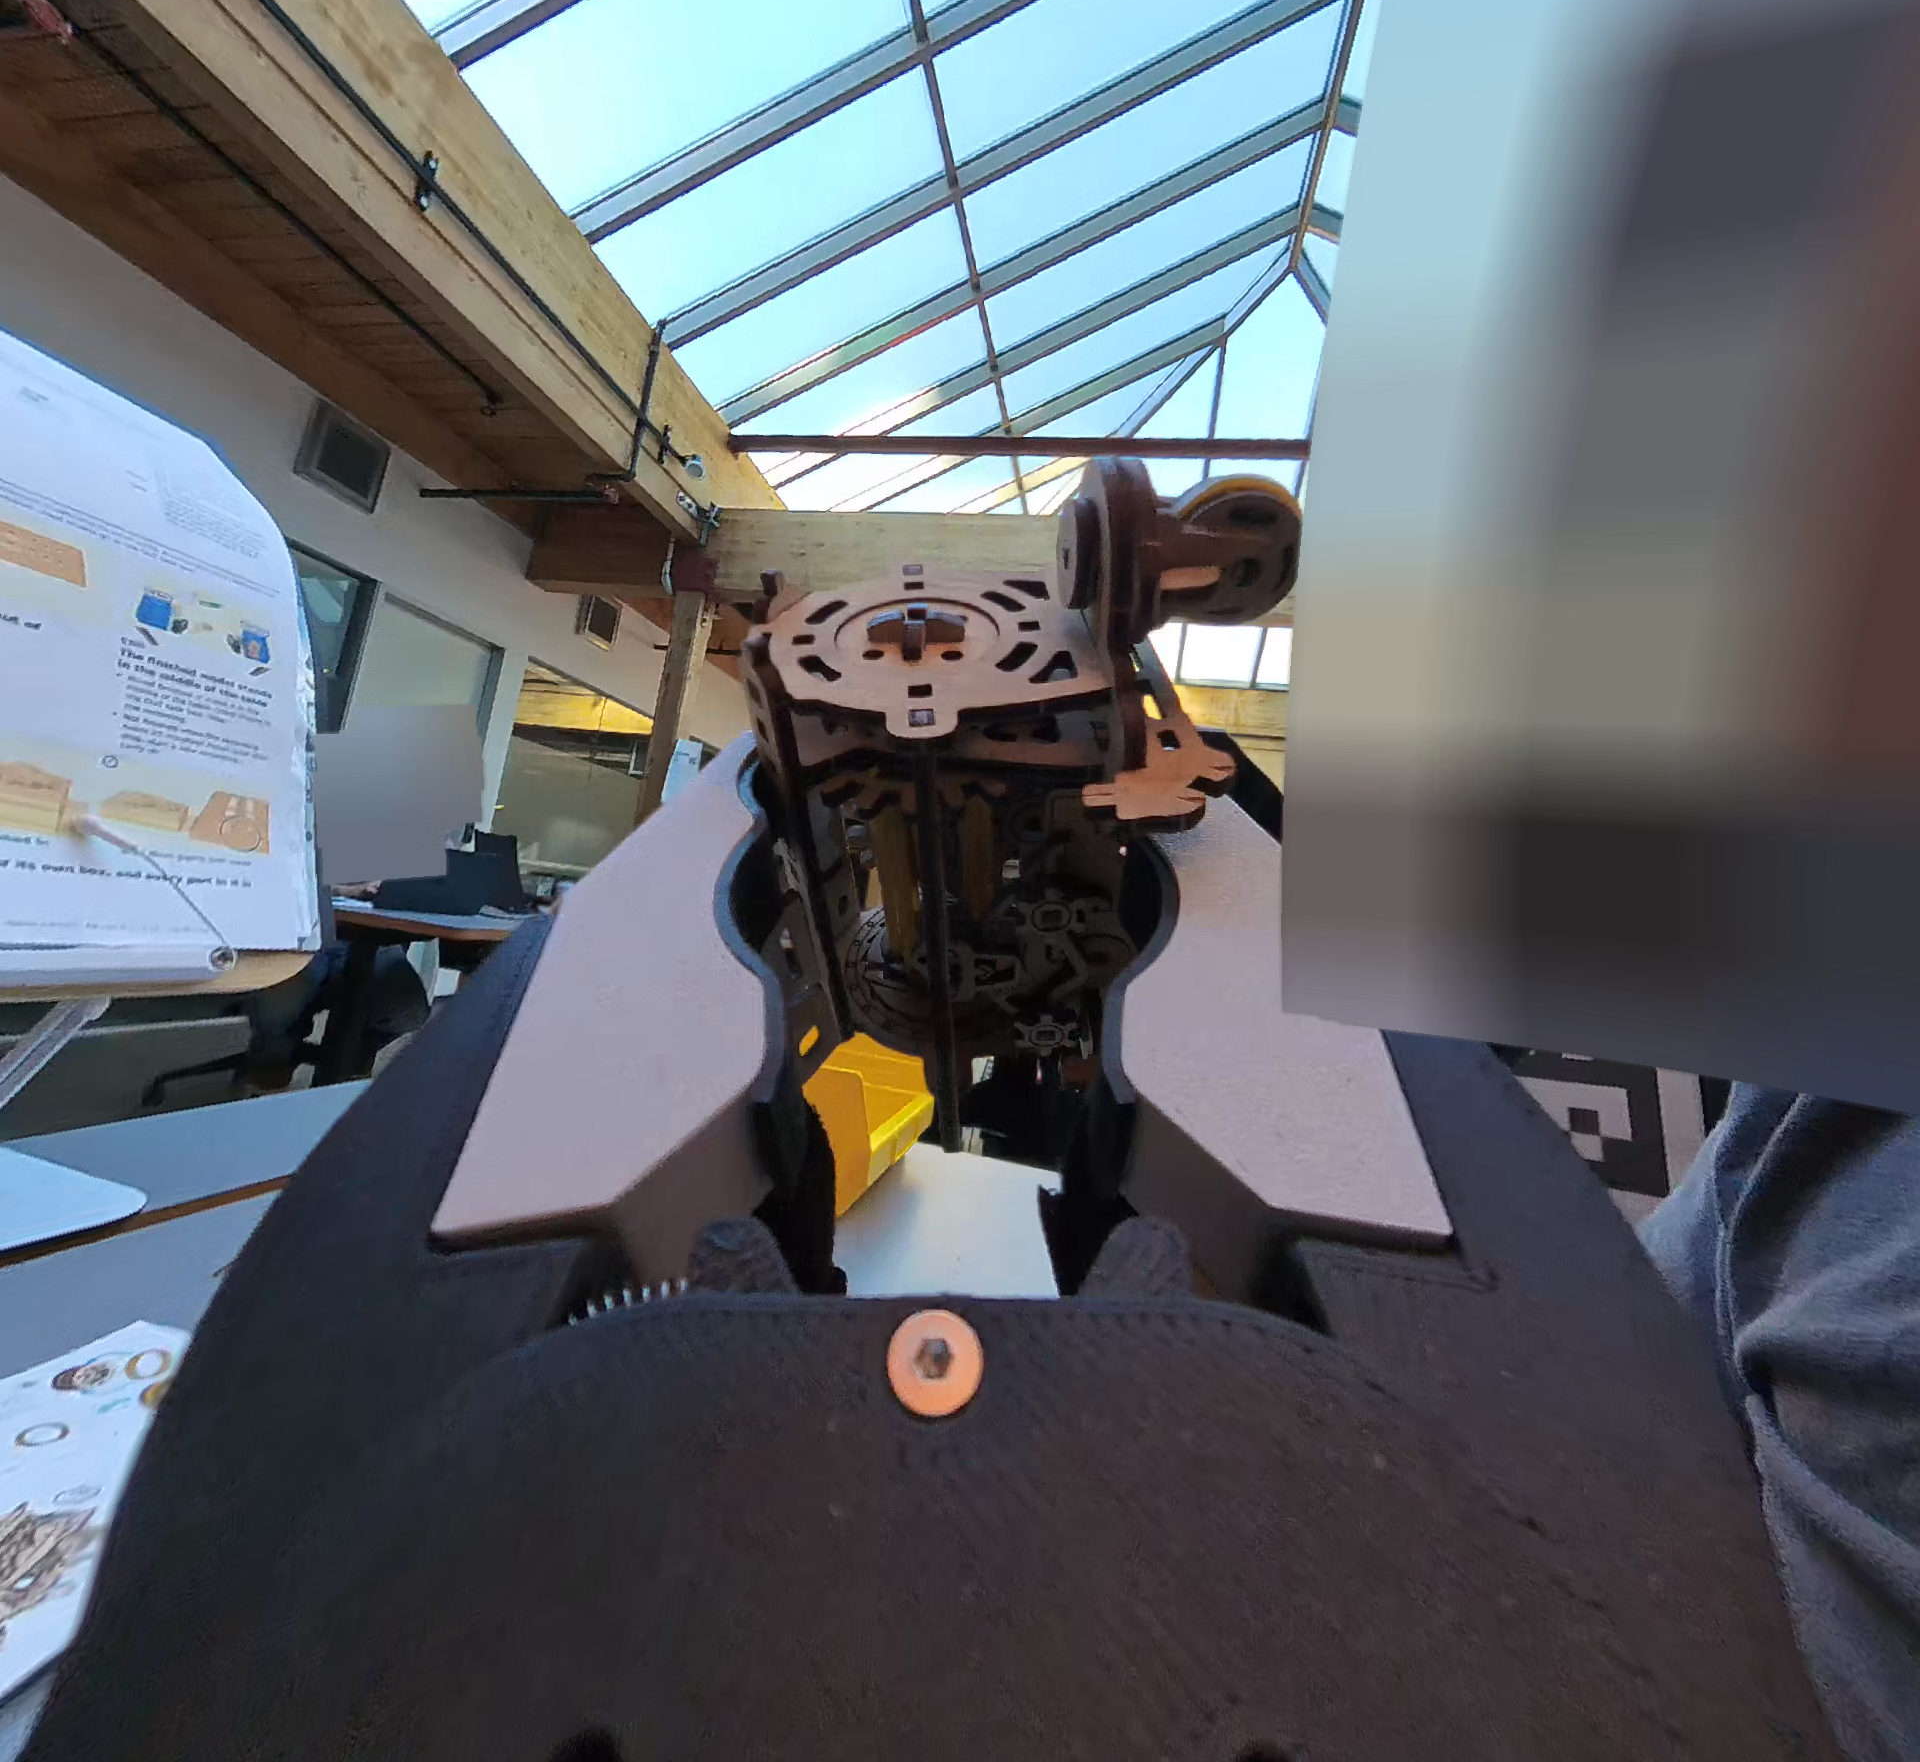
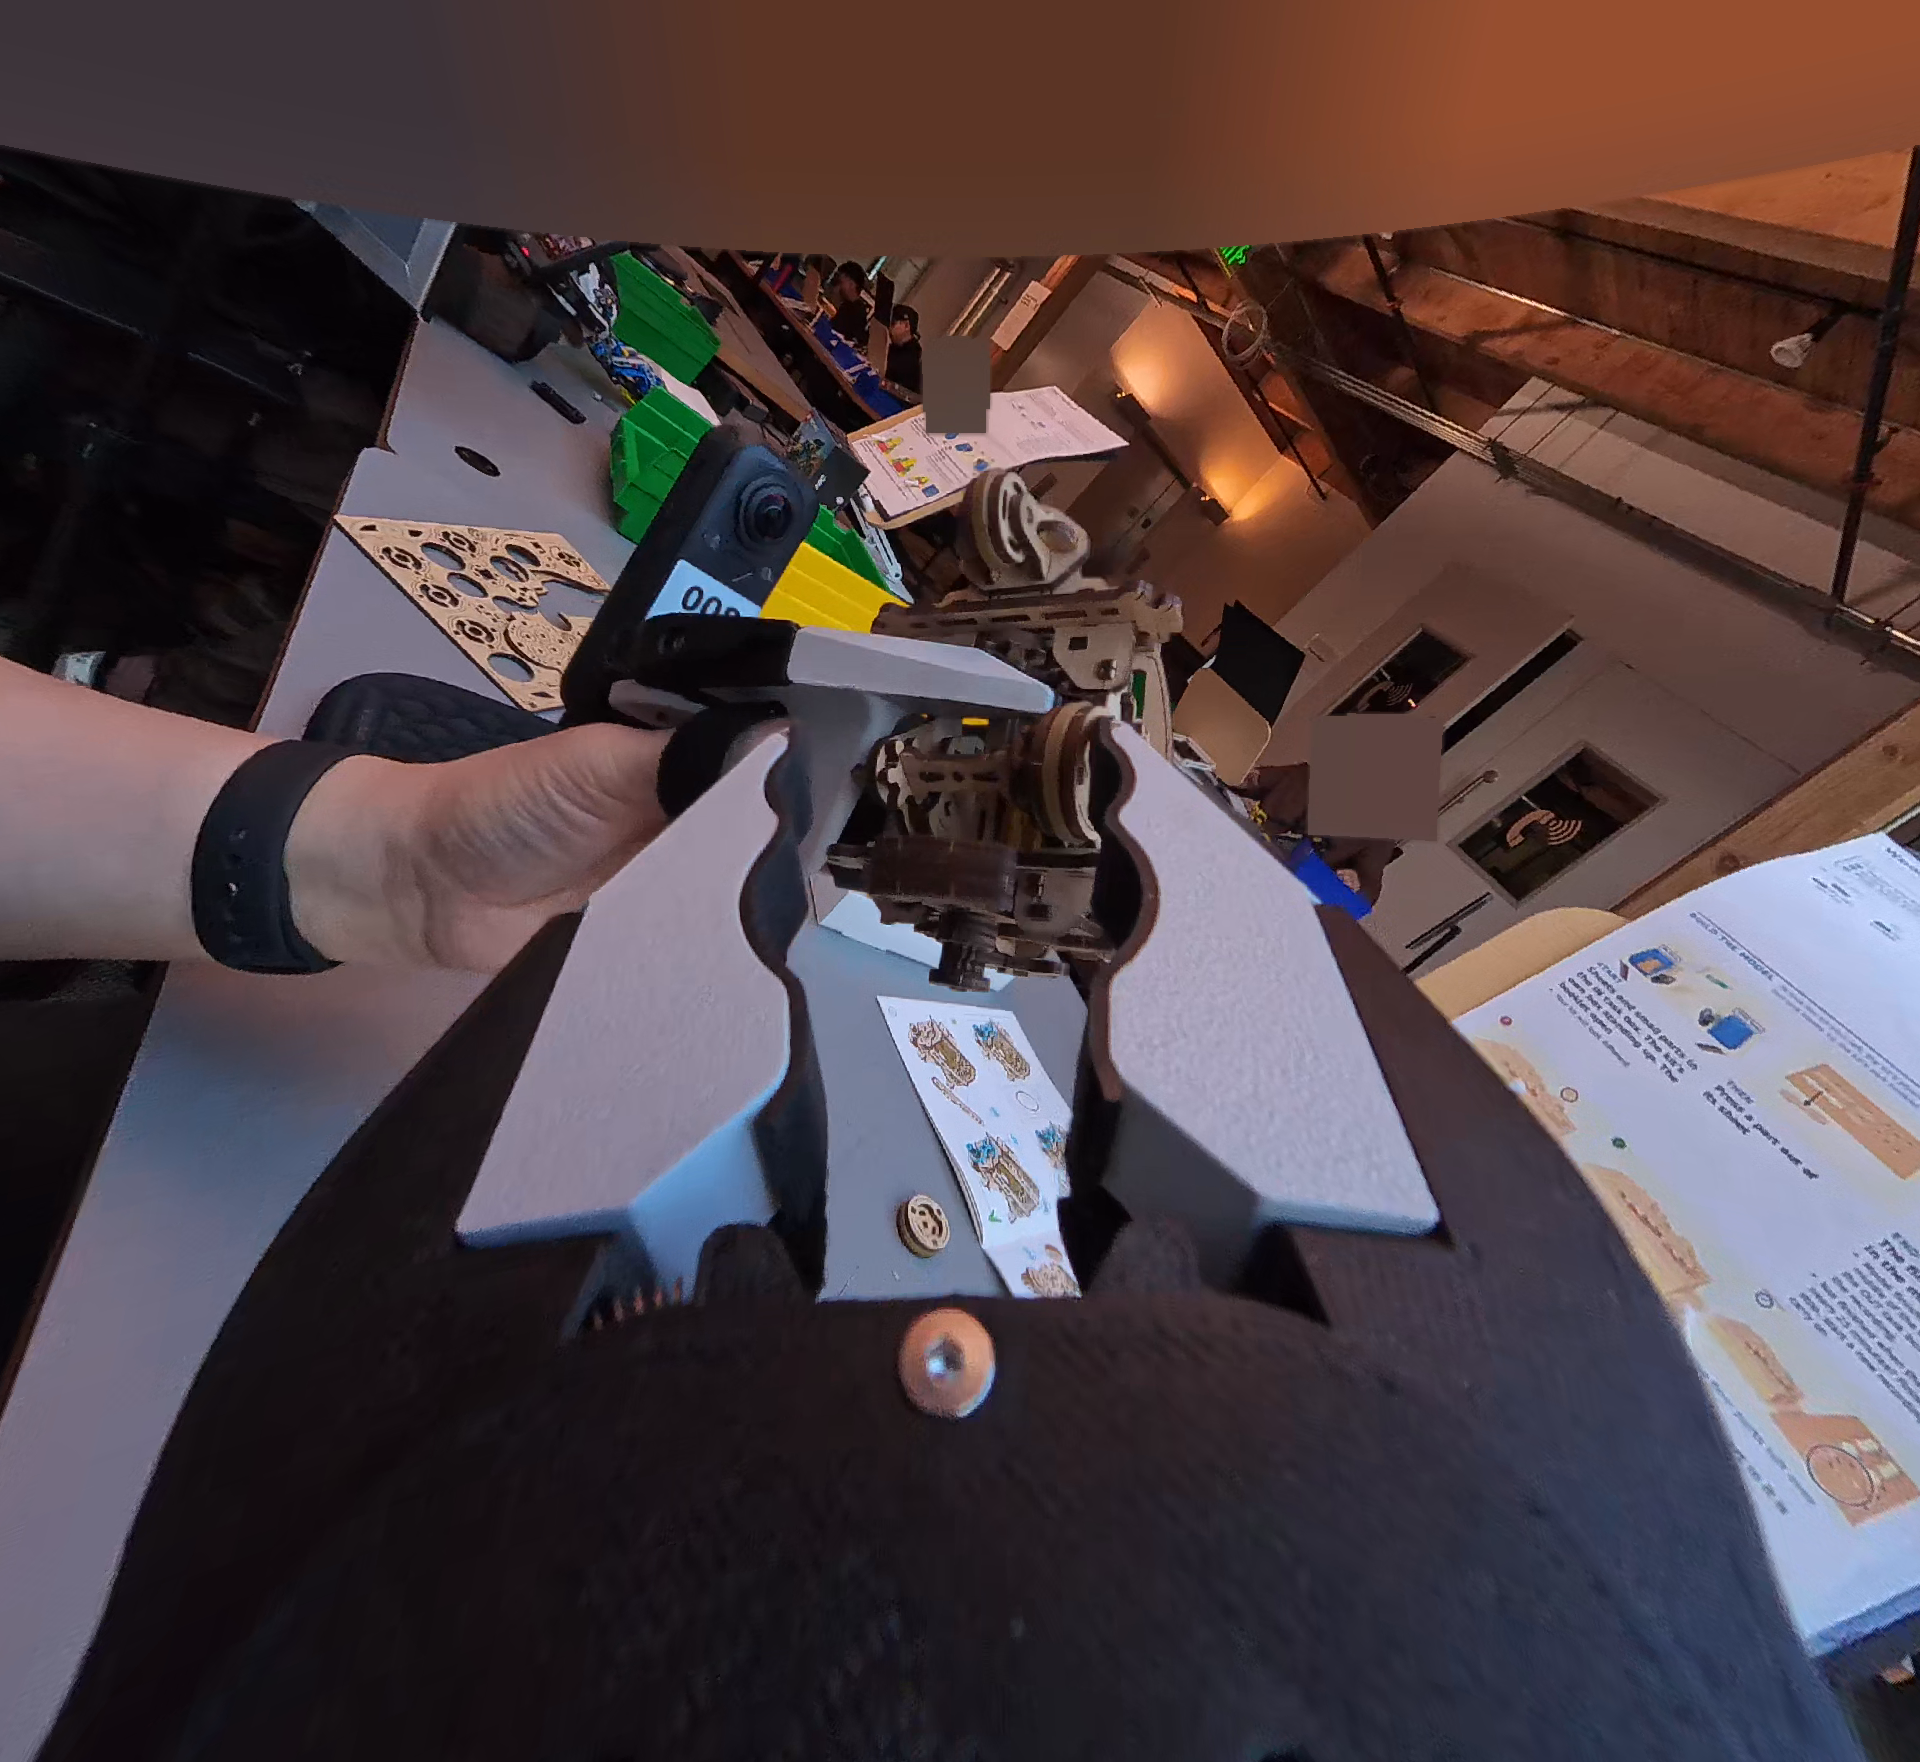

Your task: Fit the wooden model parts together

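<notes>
The wooden model [image 1: 935, 777] is a dark, round gear assembly with a wheel part on top. My left gripper [image 1: 940, 839] is shut on its body and holds it up, tilted toward the skylight. In the right wrist view the model [image 2: 977, 808] is lifted above the table. The left gripper [image 2: 831, 673] comes in from the left, held by a hand [image 2: 499, 839]. My right gripper [image 2: 948, 756] has its jaws on either side of the model's lower part. Its right finger [image 2: 1195, 933] lies against a round wooden wheel. I cannot see whether it clamps.
A loose wooden disc [image 2: 923, 1224] and a picture strip [image 2: 997, 1120] lie on the grey table [image 2: 312, 1089]. A laser-cut part sheet [image 2: 478, 590] lies at the back left. Yellow bins [image 2: 821, 590] and green bins stand behind it. An instruction booklet [image 2: 1714, 1193] stands on the right.
</notes>
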